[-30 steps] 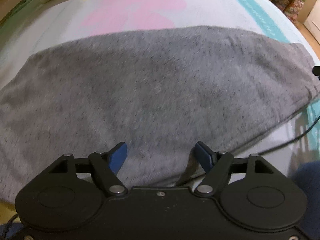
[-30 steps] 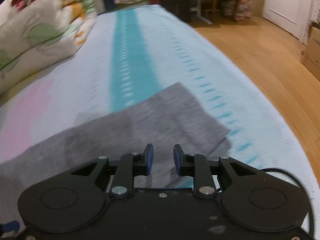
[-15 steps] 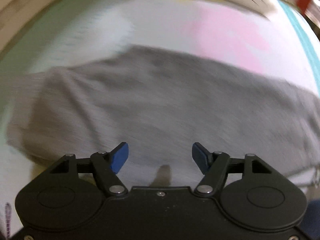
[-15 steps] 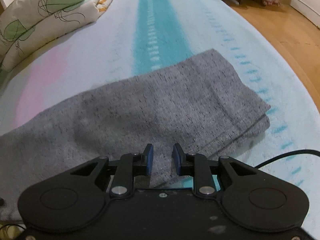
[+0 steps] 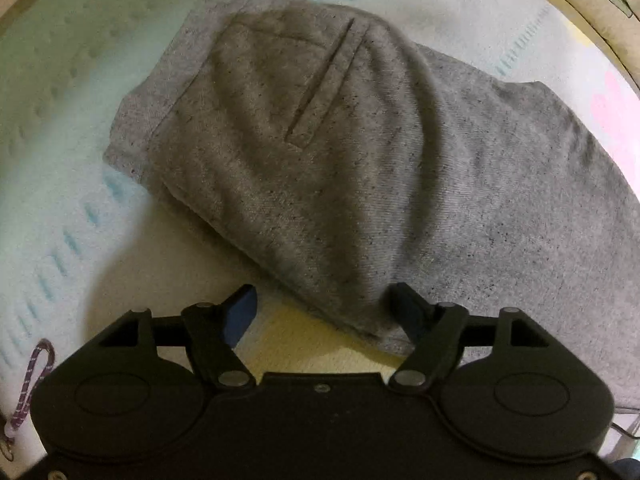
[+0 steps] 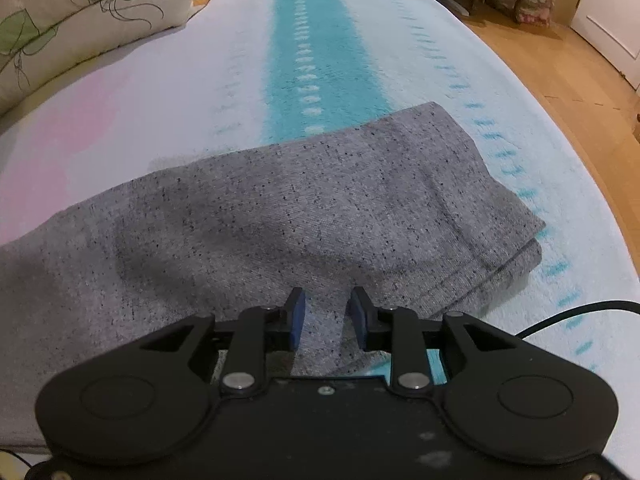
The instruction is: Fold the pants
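Observation:
Grey speckled pants (image 5: 320, 140) lie flat on the bed, folded lengthwise. The left wrist view looks down on their waistband end, where a slit pocket (image 5: 324, 80) shows. My left gripper (image 5: 322, 296) hovers over the near edge of that end. Its jaws are opening, and the edge lies under the gap with no pad pressing on it. In the right wrist view the pants (image 6: 300, 216) end in stacked leg hems (image 6: 508, 252) at the right. My right gripper (image 6: 328, 300) is low over the fabric near those hems, jaws opening and narrowly apart, pinching nothing.
A pale bedspread with a teal stripe (image 6: 320, 40) covers the bed. A flowered quilt (image 6: 80, 12) is bunched at the far left. Wooden floor (image 6: 560, 60) runs along the bed's right edge. A black cable (image 6: 568, 316) trails by the hems, and a purple cord (image 5: 32, 380) hangs at the left.
The left gripper swept along the pants from their middle to the waistband end and rolled. The right gripper sank closer to the leg end, and its jaws widened a little.

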`<state>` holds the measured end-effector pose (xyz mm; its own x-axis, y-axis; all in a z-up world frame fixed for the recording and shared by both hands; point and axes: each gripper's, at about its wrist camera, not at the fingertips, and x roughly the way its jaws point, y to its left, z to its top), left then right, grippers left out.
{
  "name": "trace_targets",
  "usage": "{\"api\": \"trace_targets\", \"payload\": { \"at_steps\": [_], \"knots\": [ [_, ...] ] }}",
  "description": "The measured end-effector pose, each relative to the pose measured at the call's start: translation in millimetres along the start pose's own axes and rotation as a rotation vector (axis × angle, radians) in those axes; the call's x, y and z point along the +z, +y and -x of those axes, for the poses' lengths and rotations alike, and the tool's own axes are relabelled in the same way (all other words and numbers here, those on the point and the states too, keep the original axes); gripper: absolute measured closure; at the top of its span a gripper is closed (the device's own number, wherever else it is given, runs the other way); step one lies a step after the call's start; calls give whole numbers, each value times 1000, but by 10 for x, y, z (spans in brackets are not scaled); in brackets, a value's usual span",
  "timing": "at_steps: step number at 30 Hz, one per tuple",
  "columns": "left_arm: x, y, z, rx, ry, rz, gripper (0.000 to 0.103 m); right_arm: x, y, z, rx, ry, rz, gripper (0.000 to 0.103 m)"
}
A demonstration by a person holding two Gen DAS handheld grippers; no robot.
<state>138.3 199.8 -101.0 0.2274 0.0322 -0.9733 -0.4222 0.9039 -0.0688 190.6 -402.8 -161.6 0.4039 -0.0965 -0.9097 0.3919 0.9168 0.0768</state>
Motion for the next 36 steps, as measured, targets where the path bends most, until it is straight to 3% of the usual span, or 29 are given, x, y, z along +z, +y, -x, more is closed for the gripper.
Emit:
{"api": "trace_targets", "payload": {
  "at_steps": [3,8,17,22,27,36],
  "knots": [
    [-32,-232,184,9,-42,-54,44,24,-31,-10,8,11,-16,74],
    [146,-649,547,-45,-171,-105,40,40,-66,-37,14,14,-10,75],
    [829,-1181,565,-95,-198,-120,39,22,-103,-13,27,18,-16,75],
    [1000,-1477,538,-69,-211,-173,35,12,-95,-15,20,11,5,74],
    [1170,-1838,190,-21,-161,-217,34,8,-80,-13,24,11,15,74],
    [1367,-2118,-200,143,-90,-288,34,18,-127,-20,51,16,-2,74]
  ]
}}
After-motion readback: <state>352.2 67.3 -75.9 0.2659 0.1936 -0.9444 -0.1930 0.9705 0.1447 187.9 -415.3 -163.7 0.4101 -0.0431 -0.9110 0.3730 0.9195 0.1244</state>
